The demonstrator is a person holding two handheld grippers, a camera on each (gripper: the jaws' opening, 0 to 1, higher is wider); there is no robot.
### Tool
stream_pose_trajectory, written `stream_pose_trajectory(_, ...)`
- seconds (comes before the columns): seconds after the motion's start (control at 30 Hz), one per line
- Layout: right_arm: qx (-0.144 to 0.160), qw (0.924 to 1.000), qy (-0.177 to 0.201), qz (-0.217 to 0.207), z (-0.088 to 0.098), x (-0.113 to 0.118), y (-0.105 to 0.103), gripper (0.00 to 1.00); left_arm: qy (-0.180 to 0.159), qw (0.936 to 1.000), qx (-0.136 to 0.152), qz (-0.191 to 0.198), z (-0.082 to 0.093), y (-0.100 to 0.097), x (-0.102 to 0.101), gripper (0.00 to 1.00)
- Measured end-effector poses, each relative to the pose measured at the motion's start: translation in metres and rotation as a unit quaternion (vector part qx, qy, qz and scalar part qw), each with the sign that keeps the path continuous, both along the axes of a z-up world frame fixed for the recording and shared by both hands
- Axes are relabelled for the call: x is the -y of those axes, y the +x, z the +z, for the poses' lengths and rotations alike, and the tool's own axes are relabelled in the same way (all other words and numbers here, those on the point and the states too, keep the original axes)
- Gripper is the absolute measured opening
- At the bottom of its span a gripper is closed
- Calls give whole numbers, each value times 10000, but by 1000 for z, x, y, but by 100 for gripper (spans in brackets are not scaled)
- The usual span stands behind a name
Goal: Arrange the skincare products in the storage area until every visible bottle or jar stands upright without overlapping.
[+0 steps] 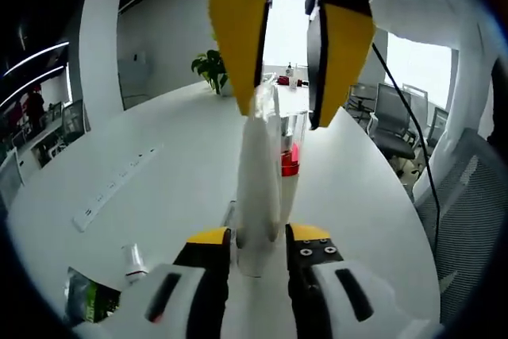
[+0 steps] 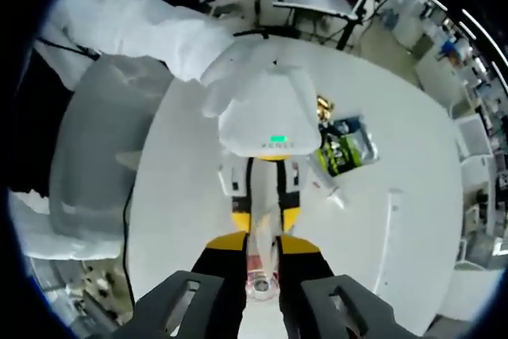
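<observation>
Both grippers, our left gripper [image 1: 258,248] and right gripper [image 2: 262,256], pinch the same white tube [image 1: 258,188] from opposite ends above the white table [image 1: 159,188], beside a red-capped bottle [image 1: 290,166].

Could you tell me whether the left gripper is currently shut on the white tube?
Shut on it: the left gripper has both jaws pressed against the white tube.

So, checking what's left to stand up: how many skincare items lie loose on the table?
2: a small clear bottle and a green packet beside it, to one side of the left gripper, which holds a white tube. Others may be hidden.
</observation>
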State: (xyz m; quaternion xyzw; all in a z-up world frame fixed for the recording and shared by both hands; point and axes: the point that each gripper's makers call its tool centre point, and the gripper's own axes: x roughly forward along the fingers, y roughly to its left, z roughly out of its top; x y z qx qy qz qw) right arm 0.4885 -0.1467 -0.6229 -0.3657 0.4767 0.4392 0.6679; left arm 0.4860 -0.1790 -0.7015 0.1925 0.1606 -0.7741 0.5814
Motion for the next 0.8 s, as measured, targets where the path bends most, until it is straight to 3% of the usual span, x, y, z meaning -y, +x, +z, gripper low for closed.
stream_pose_trajectory(0.23,115,9999,5,21,4,1,-1,16,8,9999,108,59,4,4,-3,26)
stream_pose_trajectory(0.33,139,9999,54,-35,4,2,1,11,-13,9999,150,71,6,4,-3,24)
stream_pose_trajectory(0.43,258,9995,-195,-21,-1,9,6,0,8,9998,197,46,4,3,-2,18)
stream_pose_trajectory(0.53,306,9993,-233,-33,-2,10,8,0,13,9999,150,9,3,4,-1,18)
stream_pose_trajectory(0.67,50,9993,-89,-364,-2,8,5,0,44,9998,132,-140,3,4,-2,18)
stream_pose_trajectory(0.8,117,9992,-99,-381,-3,9,8,0,70,9998,111,-165,2,8,0,18)
